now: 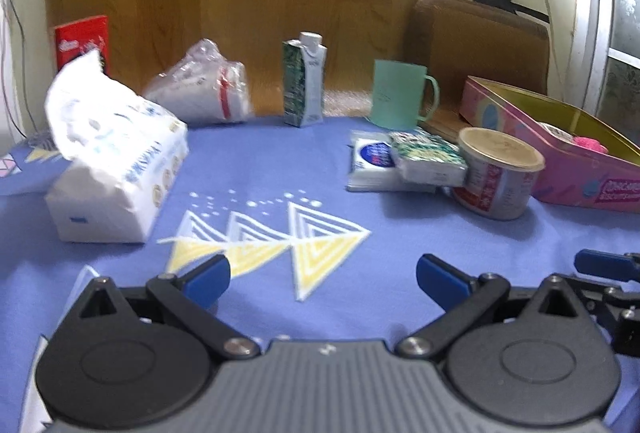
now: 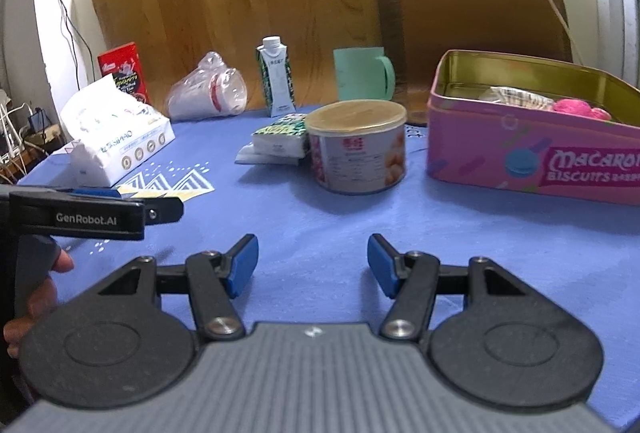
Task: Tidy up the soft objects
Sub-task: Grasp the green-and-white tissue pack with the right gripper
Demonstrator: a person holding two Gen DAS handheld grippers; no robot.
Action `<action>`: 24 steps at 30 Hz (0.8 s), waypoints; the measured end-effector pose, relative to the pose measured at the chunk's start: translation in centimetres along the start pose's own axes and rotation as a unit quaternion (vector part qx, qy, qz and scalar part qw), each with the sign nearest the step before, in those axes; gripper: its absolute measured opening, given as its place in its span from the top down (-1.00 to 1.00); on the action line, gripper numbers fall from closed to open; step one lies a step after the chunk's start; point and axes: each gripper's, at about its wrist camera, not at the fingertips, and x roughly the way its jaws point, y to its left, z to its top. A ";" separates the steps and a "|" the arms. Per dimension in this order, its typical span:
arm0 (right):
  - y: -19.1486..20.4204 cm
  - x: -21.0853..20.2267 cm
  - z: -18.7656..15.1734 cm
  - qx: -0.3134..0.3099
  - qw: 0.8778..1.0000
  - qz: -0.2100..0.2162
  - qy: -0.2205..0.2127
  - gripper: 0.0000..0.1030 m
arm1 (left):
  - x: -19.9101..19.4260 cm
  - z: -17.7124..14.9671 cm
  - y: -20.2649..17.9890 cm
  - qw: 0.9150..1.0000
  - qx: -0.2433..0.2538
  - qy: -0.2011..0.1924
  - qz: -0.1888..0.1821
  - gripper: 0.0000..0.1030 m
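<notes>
Left gripper [image 1: 323,279]: nearest the left wrist camera, hovering low over the blue tablecloth [image 1: 360,225]; jaws standing wide apart, nothing between them.
Tissue pack [image 1: 116,169]: lying ahead to the left on the cloth, wrapper torn open and puffing upward; well apart from the blue pads.
Pocket tissue packets [image 1: 404,161]: stacked ahead to the right, the upper one touching the round can [image 1: 498,171].
Pink tin [image 1: 560,141]: sitting at far right, lid off, already holding a pink soft item.
Right gripper [image 2: 312,263]: nearest the right wrist camera, jaws parted and empty, pointing toward the can [image 2: 360,147].
Packets, right view [image 2: 280,139]: lying left of the can and against it; the can is partly blocking a straight approach.
Tin, right view [image 2: 520,149]: standing open to the right, near the can.
Judged step: reaching for a soft item to drop in the tin.
Advice: approaching the packets from their free left side, pinching across the short edges, lifting clear before crossing the can; pressing lightly, since the wrappers will likely be crushing and slipping.
</notes>
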 end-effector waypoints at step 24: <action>5.0 7.0 8.1 -0.271 0.962 0.034 0.004 -0.22 | 0.0 -0.4 5.5 0.987 -0.158 -0.014 -0.041 -0.99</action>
